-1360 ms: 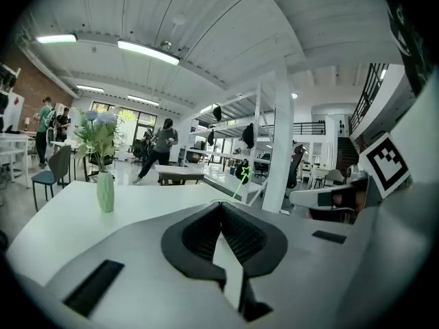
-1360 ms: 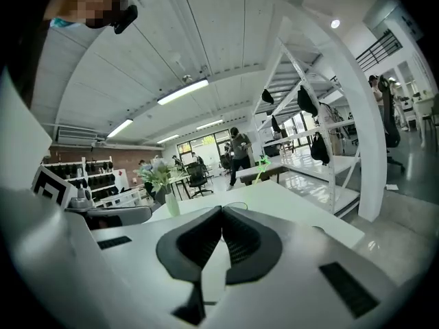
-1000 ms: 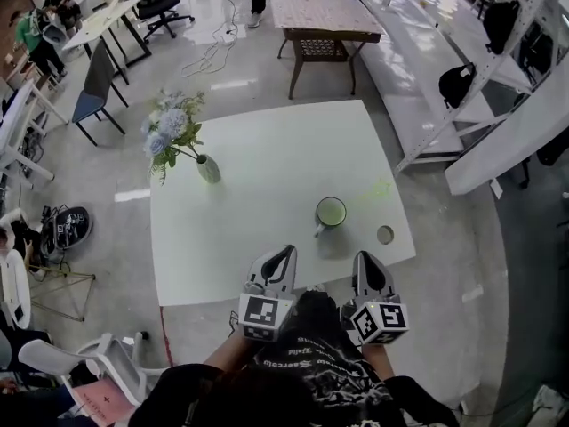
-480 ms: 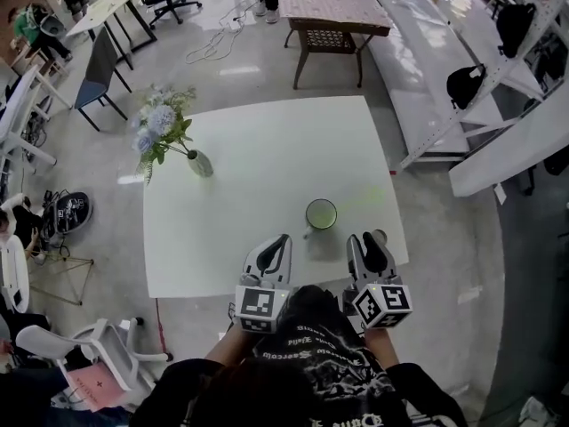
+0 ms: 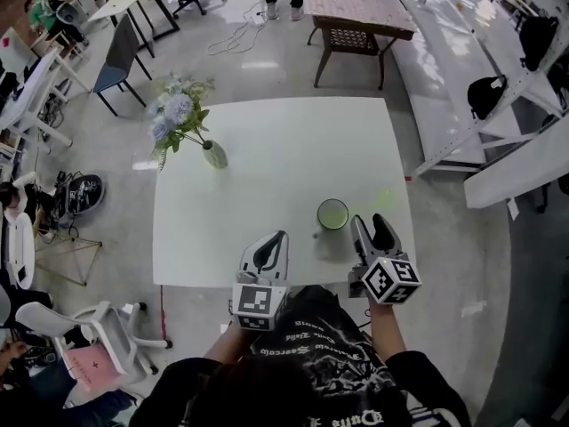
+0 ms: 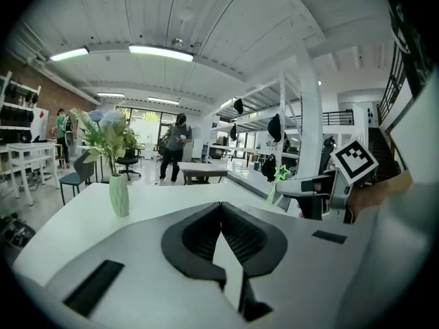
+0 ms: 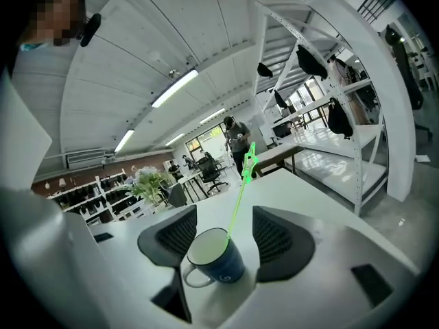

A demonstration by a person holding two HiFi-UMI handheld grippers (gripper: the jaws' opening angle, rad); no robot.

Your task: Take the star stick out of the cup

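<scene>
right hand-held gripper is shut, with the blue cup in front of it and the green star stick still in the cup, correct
Not quite. The right hand-held gripper is open, its jaws standing apart, as the right gripper view shows. The rest holds: the blue cup is in front of it and the green star stick is still in the cup.

One cup (image 5: 333, 213), one star stick (image 7: 241, 184), one flower vase (image 5: 213, 156), one white table (image 5: 267, 140), two hand-held grippers (image 5: 274, 244) (image 5: 372, 229).

The jaws of the right gripper (image 7: 223, 216), pressed together before, now stand wide apart. It has moved forward over the table (image 5: 258, 167) to just beside the cup (image 7: 212, 256), which, with its green star stick (image 7: 239, 197), now shows between the jaws in the right gripper view.
</scene>
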